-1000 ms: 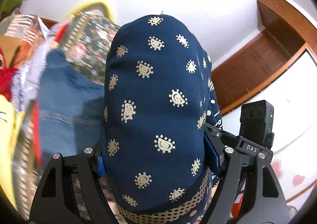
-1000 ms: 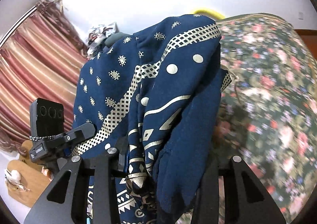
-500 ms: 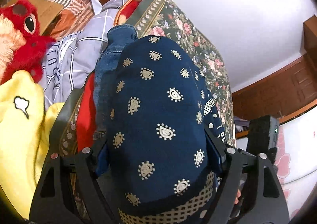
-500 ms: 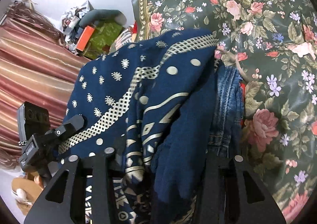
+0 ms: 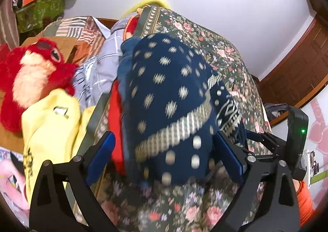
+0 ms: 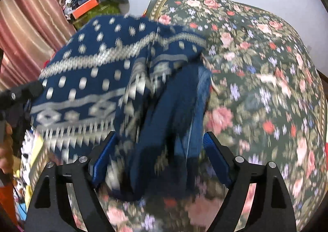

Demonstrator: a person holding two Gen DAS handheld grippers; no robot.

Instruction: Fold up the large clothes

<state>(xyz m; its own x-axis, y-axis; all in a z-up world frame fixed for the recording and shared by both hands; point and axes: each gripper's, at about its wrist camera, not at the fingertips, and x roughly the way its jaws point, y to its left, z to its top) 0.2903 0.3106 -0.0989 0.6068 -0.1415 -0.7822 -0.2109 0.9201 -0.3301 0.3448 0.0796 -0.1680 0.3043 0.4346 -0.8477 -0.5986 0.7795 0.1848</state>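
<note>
A navy garment with cream paisley and lattice print [image 5: 172,96] lies folded on top of blue jeans [image 5: 125,55] and a red cloth [image 5: 115,129] on the floral bedspread [image 5: 225,61]. My left gripper [image 5: 164,150] is open, its blue pads either side of the garment's near edge, apart from it. In the right wrist view the same garment [image 6: 98,72] lies bunched, its near edge between the spread fingers of my open right gripper [image 6: 160,154]. The image is motion-blurred.
A red plush toy [image 5: 32,76], a yellow garment [image 5: 49,125] and grey and striped clothes [image 5: 96,64] lie left of the pile. A cluttered shelf [image 6: 90,6] and a pink curtain [image 6: 26,27] stand at the far left. A wooden door [image 5: 297,72] is to the right.
Both grippers have lowered the navy garment onto the pile on the bed and opened. They have let go of it and drawn back a little.
</note>
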